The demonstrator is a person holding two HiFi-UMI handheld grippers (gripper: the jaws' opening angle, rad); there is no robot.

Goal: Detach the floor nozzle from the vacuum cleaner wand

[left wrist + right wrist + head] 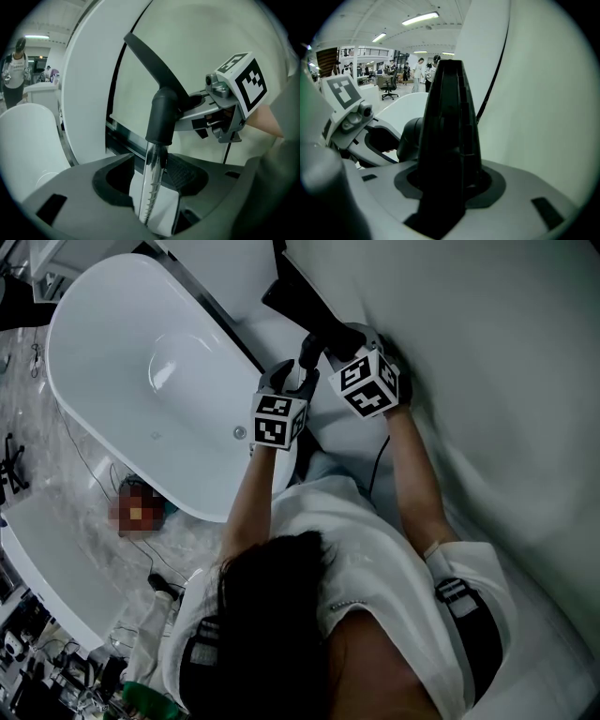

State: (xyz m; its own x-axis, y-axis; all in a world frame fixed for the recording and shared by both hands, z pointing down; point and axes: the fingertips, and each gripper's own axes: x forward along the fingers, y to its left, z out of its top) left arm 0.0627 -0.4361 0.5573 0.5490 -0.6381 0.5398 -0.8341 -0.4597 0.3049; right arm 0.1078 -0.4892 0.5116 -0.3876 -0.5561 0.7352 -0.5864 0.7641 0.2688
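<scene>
Right gripper [330,345] on black nozzle [295,304] — long axis up-left in head view.

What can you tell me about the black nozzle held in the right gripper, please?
The black nozzle is matte, plastic-looking and ridged, narrowing away from the grip. The right gripper is shut on its wide end, beside a rounded black elbow. From that elbow a clear spiral-ribbed tube runs down between the open jaws of the left gripper.

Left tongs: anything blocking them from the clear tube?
Nothing visible. The clear tube stands right between the open left tongs; the right tongs are shut on the black nozzle above it.
</scene>
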